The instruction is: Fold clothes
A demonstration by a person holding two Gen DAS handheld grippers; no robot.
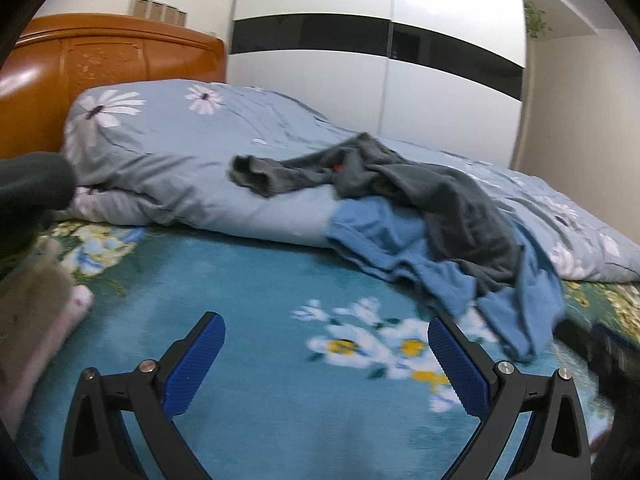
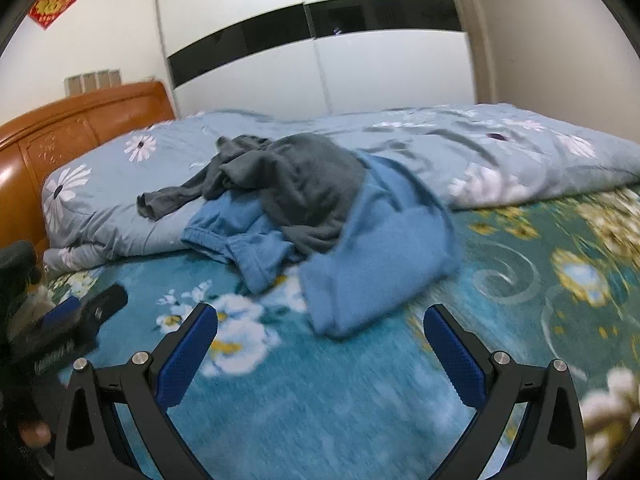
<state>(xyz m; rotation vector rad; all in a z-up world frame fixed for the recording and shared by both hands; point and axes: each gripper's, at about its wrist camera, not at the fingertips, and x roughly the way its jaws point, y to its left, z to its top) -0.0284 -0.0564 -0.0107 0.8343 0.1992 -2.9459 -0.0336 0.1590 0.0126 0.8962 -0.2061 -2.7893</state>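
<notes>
A dark grey garment (image 1: 440, 196) (image 2: 296, 184) lies crumpled on top of a blue garment (image 1: 424, 256) (image 2: 372, 256). Both rest on the edge of the rolled duvet and spill onto the teal flowered bed cover (image 1: 248, 280) (image 2: 360, 392). My left gripper (image 1: 326, 334) is open, low over the cover, short and left of the clothes, nothing between its blue pads. My right gripper (image 2: 320, 326) is open too, its gap just before the blue garment's near hem. The left gripper (image 2: 80, 320) shows at the right wrist view's left edge.
A pale blue daisy-print duvet (image 1: 180, 148) (image 2: 520, 152) runs along the far side of the bed. An orange wooden headboard (image 1: 100, 64) (image 2: 60, 140) stands at the left. A white wardrobe (image 1: 360, 60) (image 2: 340, 60) with a black stripe fills the back. Beige and pink cloth (image 1: 36, 320) lies at the near left.
</notes>
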